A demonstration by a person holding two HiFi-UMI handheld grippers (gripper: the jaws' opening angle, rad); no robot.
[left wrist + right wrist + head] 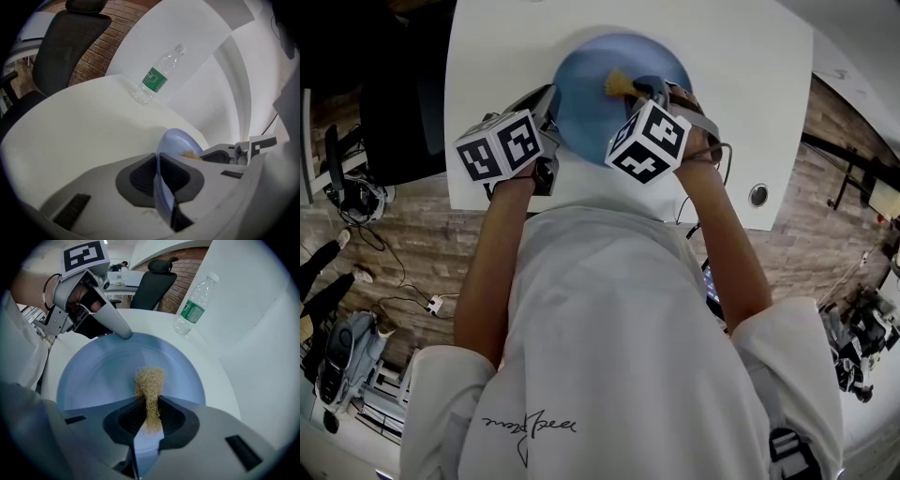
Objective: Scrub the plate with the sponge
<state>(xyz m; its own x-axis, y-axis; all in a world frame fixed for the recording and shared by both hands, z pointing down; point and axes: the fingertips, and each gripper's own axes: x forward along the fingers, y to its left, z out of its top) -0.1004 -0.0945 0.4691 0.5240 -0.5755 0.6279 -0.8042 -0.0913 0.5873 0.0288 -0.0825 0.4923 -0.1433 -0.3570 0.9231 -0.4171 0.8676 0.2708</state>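
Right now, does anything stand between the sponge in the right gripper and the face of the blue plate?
Nothing visible does. The right gripper is shut on the sponge, whose tip is over the bare middle of the plate. The left gripper clamps the rim, clear of the sponge; the bottle stands off the plate.

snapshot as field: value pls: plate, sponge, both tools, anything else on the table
plate: blue, round, over white table; rim clamped by left tool
sponge: tan fibrous pad in right tool, free end on plate's inner face
left tool: shut on plate rim
right tool: shut on sponge, pointing down at plate
water bottle: green label, standing on table beyond plate, apart from it
office chair: black, past the table
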